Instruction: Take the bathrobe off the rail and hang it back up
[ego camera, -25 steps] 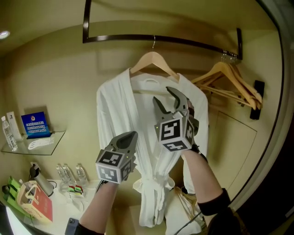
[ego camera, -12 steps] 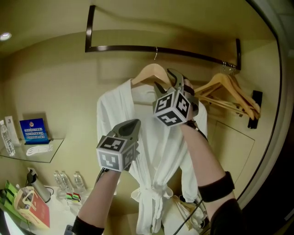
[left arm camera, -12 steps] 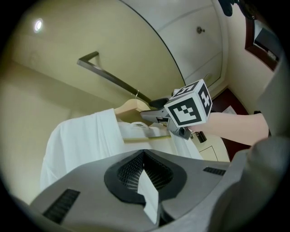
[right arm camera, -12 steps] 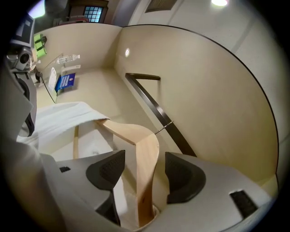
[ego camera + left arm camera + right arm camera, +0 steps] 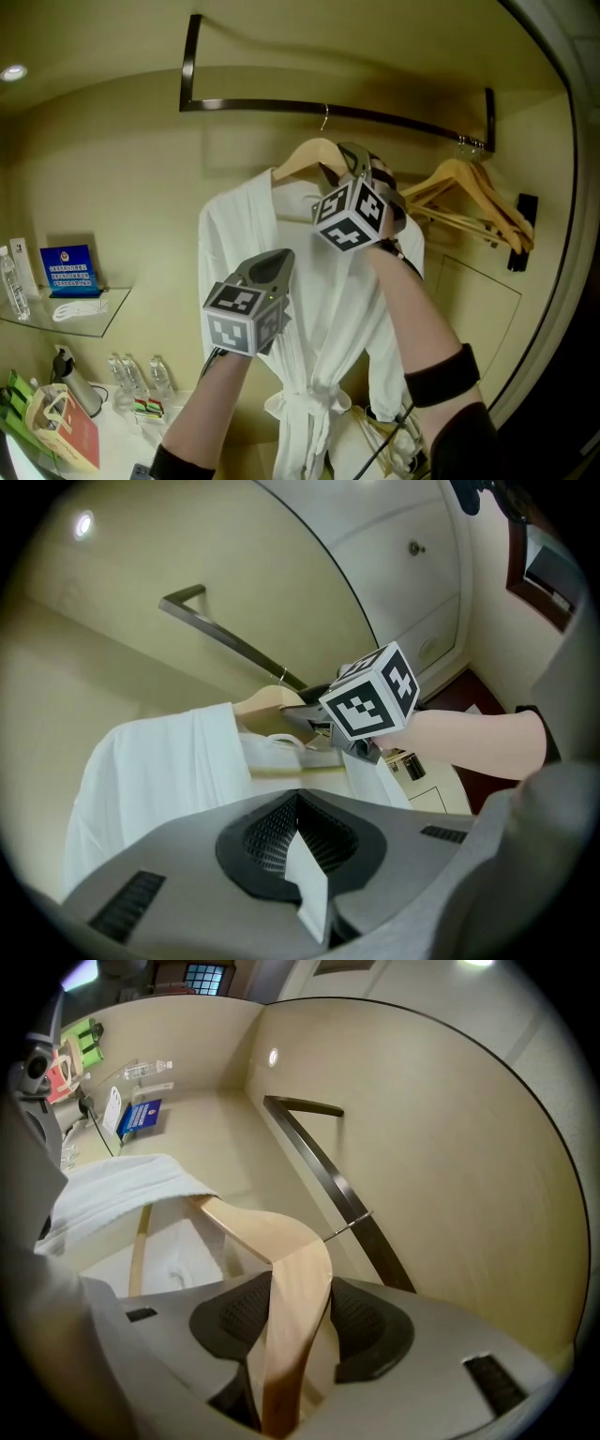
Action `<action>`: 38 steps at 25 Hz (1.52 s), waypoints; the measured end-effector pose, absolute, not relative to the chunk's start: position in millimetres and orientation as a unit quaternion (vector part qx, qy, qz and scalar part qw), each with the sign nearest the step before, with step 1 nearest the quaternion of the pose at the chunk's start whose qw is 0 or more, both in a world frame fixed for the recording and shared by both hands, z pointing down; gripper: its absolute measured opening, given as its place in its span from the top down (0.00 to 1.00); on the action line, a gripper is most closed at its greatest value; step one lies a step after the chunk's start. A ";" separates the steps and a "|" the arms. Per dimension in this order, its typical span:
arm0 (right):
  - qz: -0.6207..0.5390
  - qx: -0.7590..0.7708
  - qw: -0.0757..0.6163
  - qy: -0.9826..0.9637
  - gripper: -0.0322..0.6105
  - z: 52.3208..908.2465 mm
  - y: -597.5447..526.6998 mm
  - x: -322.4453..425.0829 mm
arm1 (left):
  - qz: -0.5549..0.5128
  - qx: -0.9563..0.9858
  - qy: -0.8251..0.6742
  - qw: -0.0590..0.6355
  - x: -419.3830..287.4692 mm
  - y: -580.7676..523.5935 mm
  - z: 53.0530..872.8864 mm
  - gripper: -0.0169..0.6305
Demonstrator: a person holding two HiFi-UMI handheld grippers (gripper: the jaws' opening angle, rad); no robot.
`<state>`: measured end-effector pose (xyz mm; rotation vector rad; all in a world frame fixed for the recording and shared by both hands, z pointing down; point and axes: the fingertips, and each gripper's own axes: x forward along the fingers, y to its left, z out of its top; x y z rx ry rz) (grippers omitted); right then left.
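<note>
The bathrobe [image 5: 234,244] is hanging on a wooden hanger [image 5: 302,156] whose wire hook [image 5: 323,114] is sitting over the dark rail [image 5: 403,116], a little left of the rail's middle. A bunch of bare hangers [image 5: 478,192] is crowding the rail's right end.

The right gripper [image 5: 298,1302] is reaching up from below, and its jaws have just been closing. They are now clamping the hanger's right arm just beside the neck, with the wood running lengthwise between the pads. The left gripper [image 5: 298,799] is holding lower down against the robe's left front panel. Its jaws are pressing together on a thin white sliver that is probably a fold of the robe, though the left gripper view is not showing it joined to the garment.

The next move is turning on the hook and the rail. The hanger's long axis is lying roughly along the rail, the hook is standing directly above the right gripper, and the rail is passing through the hook's bend. So the hanger is needing to go up until the hook clears the rail's top, then out toward the person. The right hand is by far the nearer to the hook and is looking like the one to lead. The left is looking placed only to steady the cloth hanging below
</note>
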<state>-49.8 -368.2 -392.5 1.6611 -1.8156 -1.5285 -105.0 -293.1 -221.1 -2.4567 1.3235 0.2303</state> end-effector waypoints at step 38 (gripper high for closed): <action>-0.526 0.553 0.077 -0.642 0.63 -336.7 -293.5 -88.9 | 0.096 -0.859 0.483 0.144 -165.5 -239.2 -181.0 0.97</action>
